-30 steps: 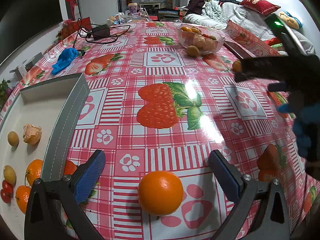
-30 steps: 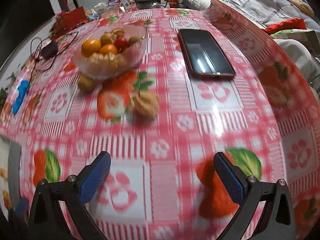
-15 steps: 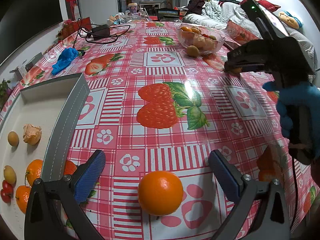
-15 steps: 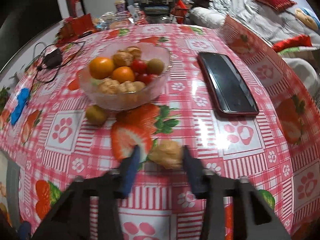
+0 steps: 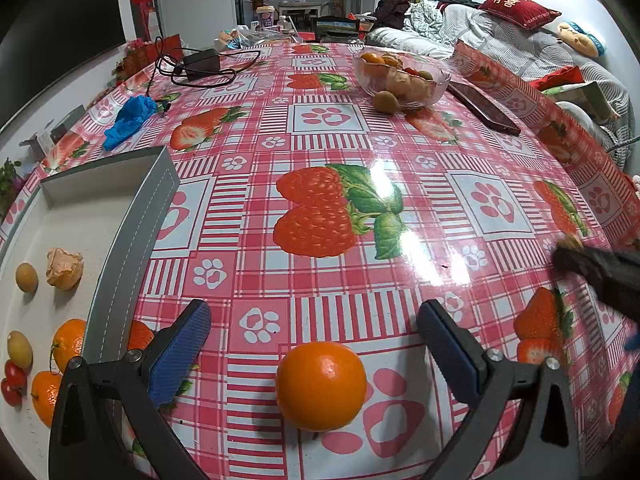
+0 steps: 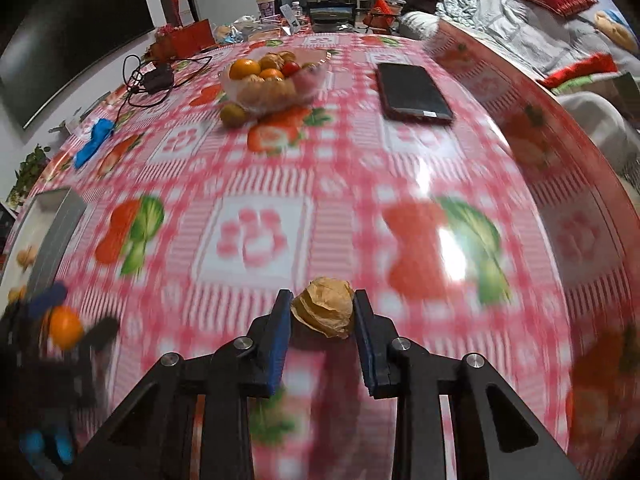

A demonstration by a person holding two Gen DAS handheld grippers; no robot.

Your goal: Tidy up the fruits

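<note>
My right gripper (image 6: 322, 316) is shut on a tan papery husk fruit (image 6: 324, 306), held above the blurred tablecloth; in the left wrist view it shows as a dark streak at the right edge (image 5: 560, 258). My left gripper (image 5: 314, 344) stands open, and an orange (image 5: 321, 385) rests on the cloth between its fingers, touching neither pad. A grey tray (image 5: 120, 240) at the left holds a husk fruit (image 5: 64, 268), small oranges (image 5: 66, 340), yellowish fruits (image 5: 26, 277) and cherry tomatoes (image 5: 14, 380). A glass bowl (image 6: 276, 80) of mixed fruit stands far back.
A yellow-brown fruit (image 5: 386, 101) lies beside the bowl. A dark phone (image 6: 412, 94) rests right of it. A blue crumpled glove (image 5: 130, 120) and a black adapter with cable (image 5: 200, 65) lie far left. The table edge drops off at the right.
The right gripper closed on the husk fruit near the bowl, then carried it away toward the near side of the table. The left gripper and the orange stayed put.
</note>
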